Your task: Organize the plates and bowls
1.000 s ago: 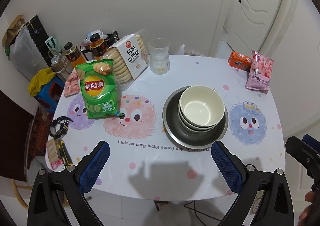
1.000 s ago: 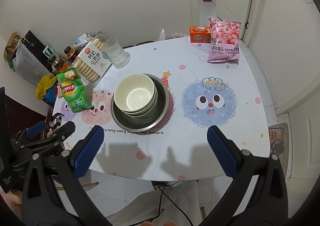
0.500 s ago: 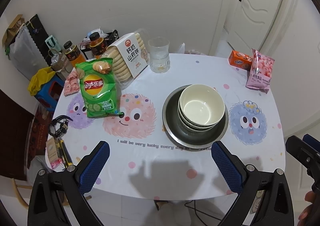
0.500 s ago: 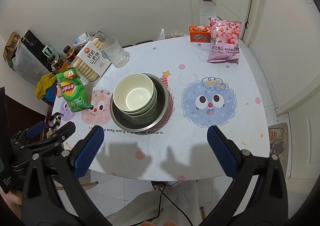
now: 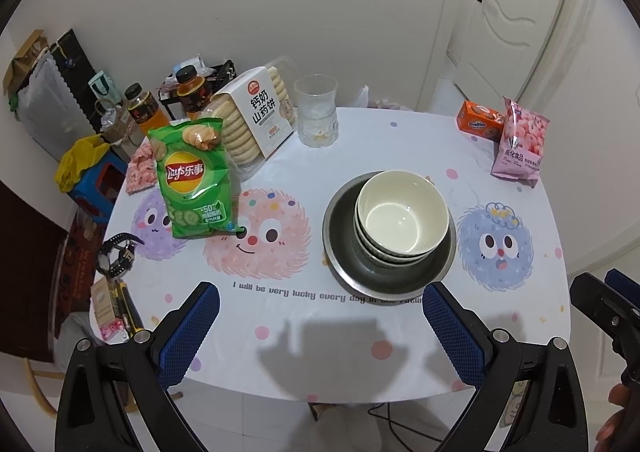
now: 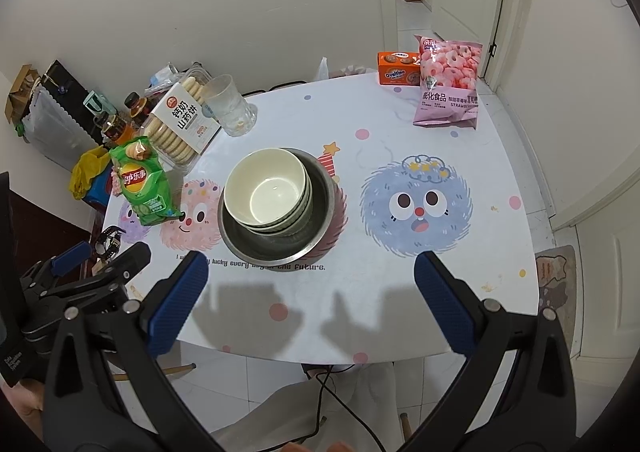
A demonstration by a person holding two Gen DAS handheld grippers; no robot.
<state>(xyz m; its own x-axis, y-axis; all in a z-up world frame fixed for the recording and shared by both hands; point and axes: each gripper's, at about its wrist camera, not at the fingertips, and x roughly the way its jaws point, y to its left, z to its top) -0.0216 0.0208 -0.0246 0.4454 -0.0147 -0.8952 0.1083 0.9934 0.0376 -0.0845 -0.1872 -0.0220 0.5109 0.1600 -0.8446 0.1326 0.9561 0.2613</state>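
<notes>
A stack of cream bowls (image 5: pixel 401 216) sits inside a wide metal basin (image 5: pixel 340 248) on the table's middle; both also show in the right wrist view, the bowls (image 6: pixel 266 192) and the basin (image 6: pixel 320 224). My left gripper (image 5: pixel 320 332) is open and empty, held above the table's near edge, short of the basin. My right gripper (image 6: pixel 310 308) is open and empty, also above the near edge. The left gripper shows at the lower left of the right wrist view (image 6: pixel 100 268).
A green chip bag (image 5: pixel 194 180), a biscuit box (image 5: pixel 256 120) and a glass cup (image 5: pixel 317 112) stand at the back left. An orange box (image 5: pixel 480 125) and a pink snack bag (image 5: pixel 520 144) stand at the back right. A watch (image 5: pixel 116 252) lies at the left edge.
</notes>
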